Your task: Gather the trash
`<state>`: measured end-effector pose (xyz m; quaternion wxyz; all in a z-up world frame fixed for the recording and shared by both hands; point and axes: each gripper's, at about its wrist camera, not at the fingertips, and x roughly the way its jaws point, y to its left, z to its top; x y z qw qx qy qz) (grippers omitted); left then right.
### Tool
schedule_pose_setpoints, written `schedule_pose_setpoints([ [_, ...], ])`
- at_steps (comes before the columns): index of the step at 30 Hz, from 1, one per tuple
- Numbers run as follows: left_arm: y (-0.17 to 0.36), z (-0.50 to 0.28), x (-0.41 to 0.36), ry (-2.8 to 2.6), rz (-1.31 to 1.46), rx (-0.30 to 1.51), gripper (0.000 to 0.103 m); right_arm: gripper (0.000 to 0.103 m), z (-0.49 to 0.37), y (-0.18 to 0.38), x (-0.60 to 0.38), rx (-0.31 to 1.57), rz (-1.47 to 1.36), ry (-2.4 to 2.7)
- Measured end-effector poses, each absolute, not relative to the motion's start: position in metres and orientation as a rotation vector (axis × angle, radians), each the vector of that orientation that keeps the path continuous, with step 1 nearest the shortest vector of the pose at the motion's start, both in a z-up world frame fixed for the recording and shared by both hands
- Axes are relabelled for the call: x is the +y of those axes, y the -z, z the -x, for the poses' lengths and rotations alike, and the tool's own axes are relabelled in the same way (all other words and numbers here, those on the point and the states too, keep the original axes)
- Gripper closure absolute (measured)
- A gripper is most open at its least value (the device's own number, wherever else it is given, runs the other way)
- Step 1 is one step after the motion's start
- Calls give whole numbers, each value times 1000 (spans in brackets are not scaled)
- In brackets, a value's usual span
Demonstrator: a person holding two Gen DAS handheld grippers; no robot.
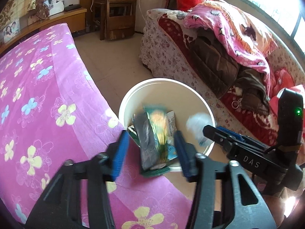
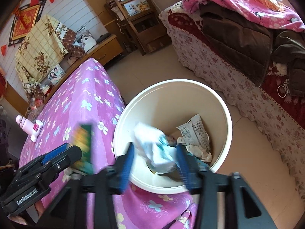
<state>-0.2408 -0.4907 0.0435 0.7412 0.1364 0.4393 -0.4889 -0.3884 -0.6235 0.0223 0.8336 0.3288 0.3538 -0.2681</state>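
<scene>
A white bucket (image 1: 165, 80) (image 2: 171, 82) stands on the floor against the bed. My left gripper (image 1: 151, 152) hovers over its near rim. A green, yellow and grey snack wrapper (image 1: 152, 143) (image 2: 83, 147) hangs blurred between the blue pads (image 1: 120, 152), with a gap on each side. My right gripper (image 2: 155, 162) is over the bucket too. A crumpled white and teal wrapper (image 2: 154, 148) (image 1: 198, 126) is blurred between its parted pads (image 2: 127, 162). Each gripper shows in the other's view (image 1: 211, 131) (image 2: 72, 152). A printed packet (image 2: 196, 131) and a tissue (image 2: 200, 151) lie inside the bucket.
A bed with a pink flowered cover (image 1: 47, 95) (image 2: 85, 95) fills the left. A pink bottle (image 2: 36, 127) lies on it. A couch with a flowered skirt (image 1: 165, 57), brown clothes and a pink blanket stands right. A wooden chair (image 1: 118, 9) is at the back, past the tiled floor.
</scene>
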Motion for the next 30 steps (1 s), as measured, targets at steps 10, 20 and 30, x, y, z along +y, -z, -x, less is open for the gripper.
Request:
schedule_pose_setpoints([
  [10, -52, 236, -469, 1006, -286, 904, 44, 55, 389, -37, -604, 732, -663, 562],
  [20, -85, 243, -416, 912, -306, 733, 44, 42, 388, -74, -548, 650, -502, 630],
  [30, -122, 250, -348, 885, -199, 624, 41, 30, 392, -115, -498, 566, -389, 659],
])
